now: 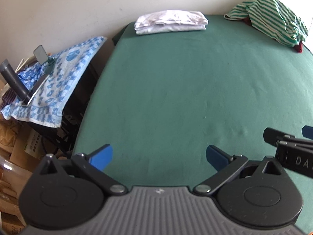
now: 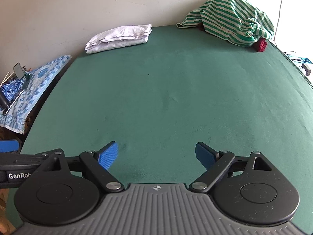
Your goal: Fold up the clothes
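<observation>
A folded white garment [image 1: 171, 21] [image 2: 120, 35] lies at the far edge of the green table [image 1: 176, 88] [image 2: 166, 98], by the wall. A crumpled green-and-white striped garment [image 1: 273, 17] [image 2: 232, 17] is heaped at the far right corner, with something dark red [image 2: 261, 45] poking out under it. My left gripper [image 1: 159, 156] hovers open over the near part of the table, holding nothing. My right gripper [image 2: 157, 154] is open too, with only bare table between its blue fingers. Each gripper shows at the other view's edge.
Left of the table a blue patterned towel [image 1: 58, 82] [image 2: 29, 86] covers a lower surface, with a phone on a stand [image 1: 42, 55] and a dark cylinder [image 1: 14, 80] on it. Cardboard boxes [image 1: 11, 156] stand below. A cable [image 2: 279, 9] hangs by the right wall.
</observation>
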Available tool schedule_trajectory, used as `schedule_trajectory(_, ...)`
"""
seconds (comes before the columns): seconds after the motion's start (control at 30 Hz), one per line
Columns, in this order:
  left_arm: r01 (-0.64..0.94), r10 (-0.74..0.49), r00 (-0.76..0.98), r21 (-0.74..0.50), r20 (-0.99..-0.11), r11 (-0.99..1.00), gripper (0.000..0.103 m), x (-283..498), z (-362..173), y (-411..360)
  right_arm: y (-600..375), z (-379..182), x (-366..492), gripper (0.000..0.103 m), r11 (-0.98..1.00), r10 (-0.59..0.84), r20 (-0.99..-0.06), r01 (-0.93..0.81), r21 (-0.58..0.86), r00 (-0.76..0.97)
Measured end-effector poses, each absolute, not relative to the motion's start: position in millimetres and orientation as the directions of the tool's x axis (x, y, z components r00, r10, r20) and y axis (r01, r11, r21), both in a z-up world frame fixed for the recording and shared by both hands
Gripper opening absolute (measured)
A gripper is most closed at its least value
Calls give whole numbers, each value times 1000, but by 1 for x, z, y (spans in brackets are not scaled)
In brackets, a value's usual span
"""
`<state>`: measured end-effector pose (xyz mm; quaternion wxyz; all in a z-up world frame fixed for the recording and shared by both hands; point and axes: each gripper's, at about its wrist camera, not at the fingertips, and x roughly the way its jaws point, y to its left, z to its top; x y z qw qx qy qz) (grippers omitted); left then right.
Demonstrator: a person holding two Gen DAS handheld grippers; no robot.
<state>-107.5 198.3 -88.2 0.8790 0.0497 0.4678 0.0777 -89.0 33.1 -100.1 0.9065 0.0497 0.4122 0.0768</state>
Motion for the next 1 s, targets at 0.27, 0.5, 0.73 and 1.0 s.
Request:
schedule_trajectory(0.27, 8, 169, 519, 202, -838, 979, 101, -103, -106, 182, 32, -102, -94, 89, 991, 127, -749, -58, 118, 650)
schedule_trajectory(0.5, 0, 152, 560, 183, -815, 983, 101, -91, -97, 167, 20, -99, -83, 89, 996, 81, -760, -27, 84, 645)
schedule_trajectory(0.73, -16, 112, 580, 126, -807, 992, 101, -84, -94, 154, -2, -96, -64, 89, 997, 54, -780, 9, 76, 624)
schedule_trajectory(1.0, -65, 148, 540, 134, -829, 989, 101, -81, -90, 164, -2, -98, -60, 89, 996, 79, -800, -10, 91, 595)
